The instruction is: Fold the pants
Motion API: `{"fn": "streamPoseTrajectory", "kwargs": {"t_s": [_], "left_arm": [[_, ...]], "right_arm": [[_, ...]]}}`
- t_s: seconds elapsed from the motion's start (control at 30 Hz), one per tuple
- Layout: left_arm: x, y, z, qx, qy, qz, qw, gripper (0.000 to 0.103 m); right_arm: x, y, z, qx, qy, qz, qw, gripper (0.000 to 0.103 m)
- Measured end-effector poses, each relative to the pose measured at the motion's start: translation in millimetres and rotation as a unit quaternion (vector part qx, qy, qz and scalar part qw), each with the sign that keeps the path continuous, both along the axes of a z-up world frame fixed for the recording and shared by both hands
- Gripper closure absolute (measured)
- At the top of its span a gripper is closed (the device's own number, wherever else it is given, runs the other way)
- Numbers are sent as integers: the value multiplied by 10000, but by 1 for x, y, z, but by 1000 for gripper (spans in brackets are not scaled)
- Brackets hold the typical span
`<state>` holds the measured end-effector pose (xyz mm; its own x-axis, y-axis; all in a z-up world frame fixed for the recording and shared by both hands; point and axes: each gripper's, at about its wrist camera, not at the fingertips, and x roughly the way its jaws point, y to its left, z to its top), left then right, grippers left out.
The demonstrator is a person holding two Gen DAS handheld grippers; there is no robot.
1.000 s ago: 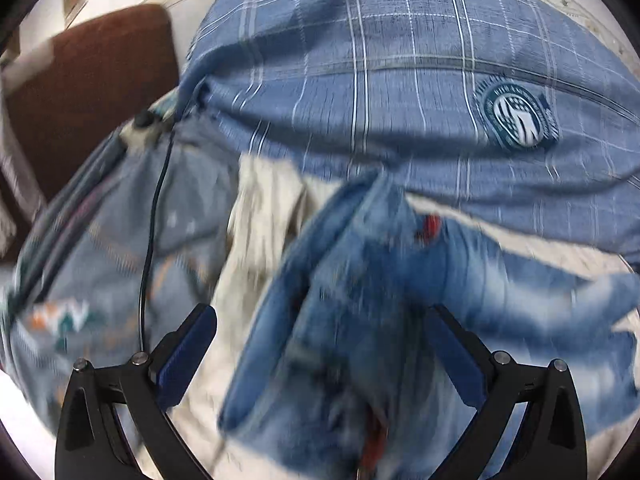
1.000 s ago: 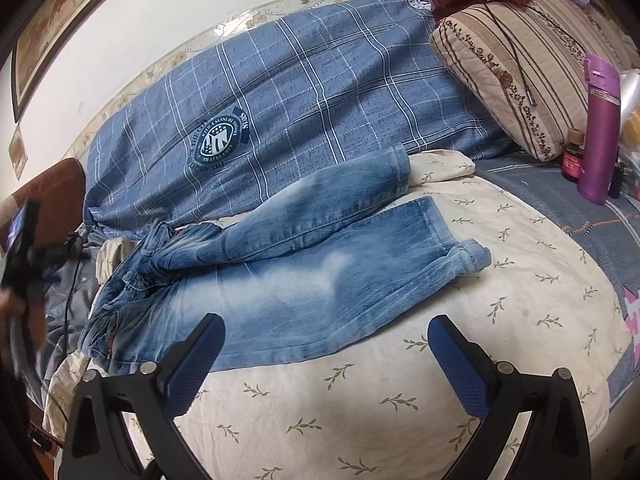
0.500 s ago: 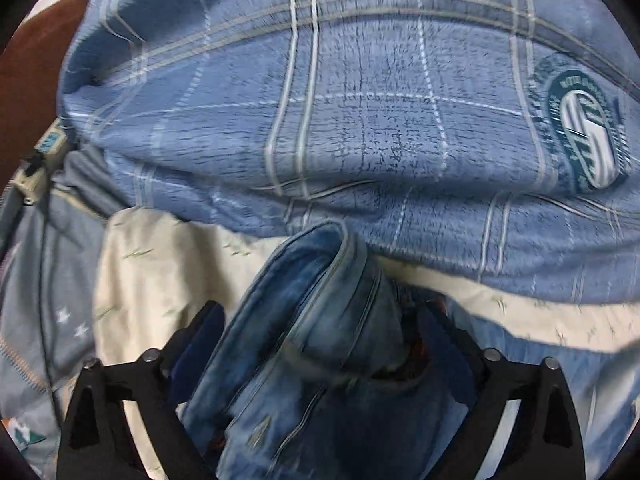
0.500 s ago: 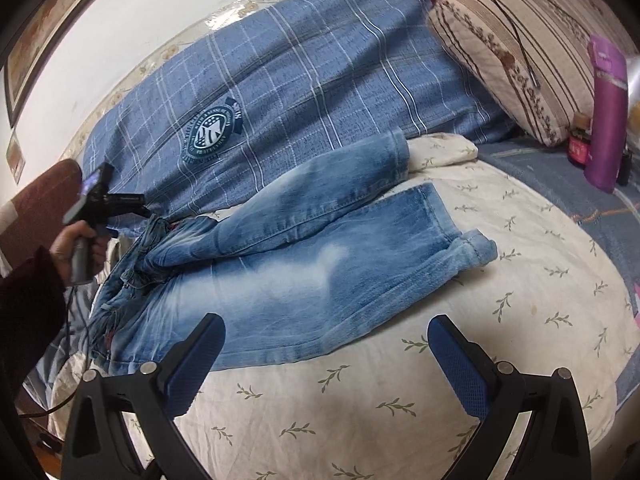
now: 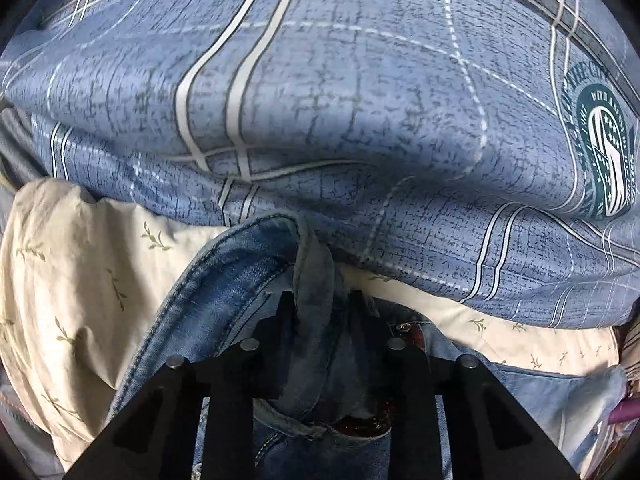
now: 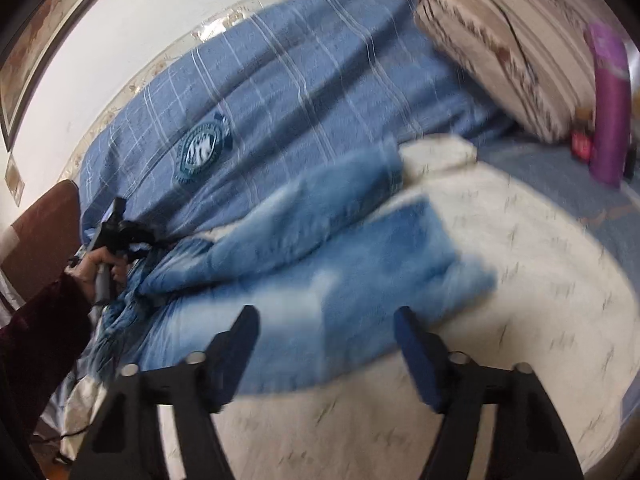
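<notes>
Left claw (image 5: 318, 312), angled steeply down at the waist end of the pants (image 5: 256, 280), closing with a bunched fold of denim waistband squeezed between its fingers (image 5: 280, 320); grasping the pants there. Left of that claw, cream leaf-print bedsheet (image 5: 80, 280); ahead of and above it, blue plaid quilt (image 5: 340, 100), with a round teal crest (image 5: 604, 152) off to its right. From the right wrist view, a hand (image 6: 98, 266) in a dark red sleeve (image 6: 44, 336) far left of the right claw, holding the left claw's handle at the waistband. Right claw (image 6: 326, 344) still apart but closing, nothing between its blue pads (image 6: 416, 356), hovering just short of the near edge of the lower trouser leg. Pants spread flat on the bed ahead of this claw, legs running up and to the right, view blurred. Further right and ahead, a striped pillow (image 6: 500, 48); at far right, a purple bottle (image 6: 610, 104) standing upright.
</notes>
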<state>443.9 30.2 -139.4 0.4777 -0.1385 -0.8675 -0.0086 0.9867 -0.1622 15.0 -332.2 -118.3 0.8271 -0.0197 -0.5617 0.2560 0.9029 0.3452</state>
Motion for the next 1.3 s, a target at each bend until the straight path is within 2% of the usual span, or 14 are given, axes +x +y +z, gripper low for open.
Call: {"fn": "streamPoseTrajectory", "kwargs": {"t_s": [0.1,0.13,0.23,0.3,0.33,0.53,0.57,0.6,0.63,0.67,0.73,1.03,1.1,1.3], "left_arm": [[5,-4,-1,164,124,-34,9998,64],[11,-9,-2,183,187,-33,9997,53],[17,-12,-5,166,180,-24,9997,51],[23,-14,-7,137,131,-20,9998,58],[29,-11,-9,128,77,-16,9999,77],[23,-7,3,-55,-183,-175,9997,85],[20,-5,8,-111,-269,-180,9994,85],[12,-1,14,-214,-359,-216,9989,85],[7,3,20,-305,-436,-256,9983,86],[-3,7,26,-378,-514,-287,9975,86],[-20,20,43,-582,-755,-377,9947,86],[-139,78,109,-1374,-1653,-810,9733,86],[-172,89,107,-1390,-1753,-808,9713,86],[-261,122,58,-1325,-1406,-746,9783,86]], "right_arm": [[32,-21,19,-143,-143,-13,9998,33],[45,-29,25,-66,-153,6,9999,33],[99,-58,45,-44,-68,-45,10000,28],[137,-78,49,-72,146,-142,9998,22],[152,-86,49,-47,253,-166,9995,22],[233,-137,18,538,1082,-274,9923,20],[244,-141,9,803,1192,-138,9895,23],[253,-144,-2,1016,1391,-70,9850,41],[258,-143,-9,1011,1583,-93,9822,73],[260,-140,-15,979,1759,-70,9795,78],[253,-132,-14,856,1650,-45,9826,80],[140,-112,54,275,-90,66,9996,81],[110,-112,56,162,-379,-18,9991,81],[54,-117,26,369,-247,-10,9990,81]]}}
